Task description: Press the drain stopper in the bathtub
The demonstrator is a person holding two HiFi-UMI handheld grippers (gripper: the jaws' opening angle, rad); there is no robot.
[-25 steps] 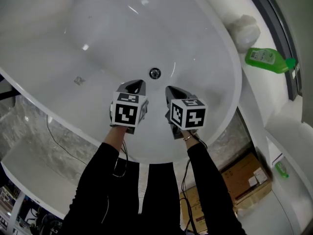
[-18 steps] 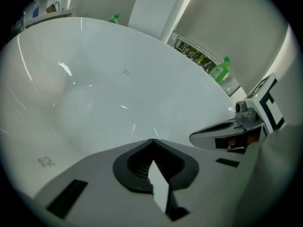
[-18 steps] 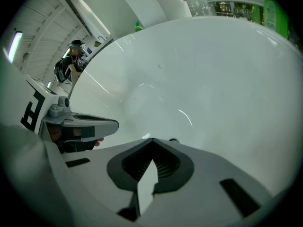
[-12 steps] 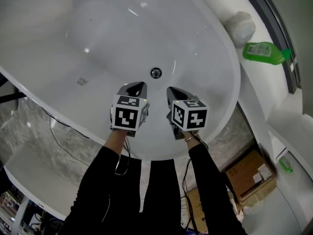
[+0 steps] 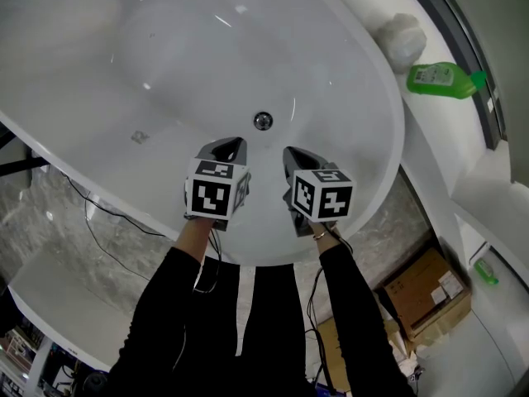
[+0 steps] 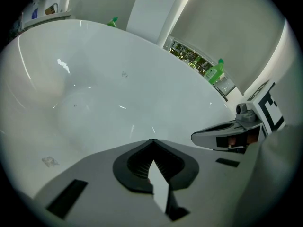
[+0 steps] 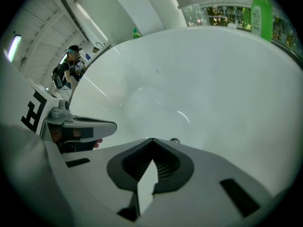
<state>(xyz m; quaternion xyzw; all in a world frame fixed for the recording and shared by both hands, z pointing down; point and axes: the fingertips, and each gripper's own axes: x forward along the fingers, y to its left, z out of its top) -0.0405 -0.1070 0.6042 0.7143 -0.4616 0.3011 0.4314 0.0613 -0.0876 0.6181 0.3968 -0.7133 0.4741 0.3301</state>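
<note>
The round chrome drain stopper (image 5: 263, 121) sits in the floor of the white bathtub (image 5: 165, 73). My left gripper (image 5: 234, 146) hovers just short of it on the near left, jaws closed to a point with nothing between them. My right gripper (image 5: 290, 153) hangs level with it on the near right, also shut and empty. In the right gripper view the drain stopper (image 7: 174, 140) peeks just past my right gripper (image 7: 151, 139), and the left gripper (image 7: 111, 125) shows at the left. The left gripper view shows its own left gripper (image 6: 151, 140) over bare tub wall, the stopper hidden.
A green bottle (image 5: 444, 78) lies on the ledge at the far right, beside a white rounded object (image 5: 402, 37). Below the tub rim, a cardboard box (image 5: 421, 292) stands at the lower right and cables (image 5: 99, 222) hang at the left. A person (image 7: 66, 70) stands far off.
Both grippers hold nearly the same spot short of the drain. The head view has shifted a little, so the green bottle sits slightly higher and further left.
</note>
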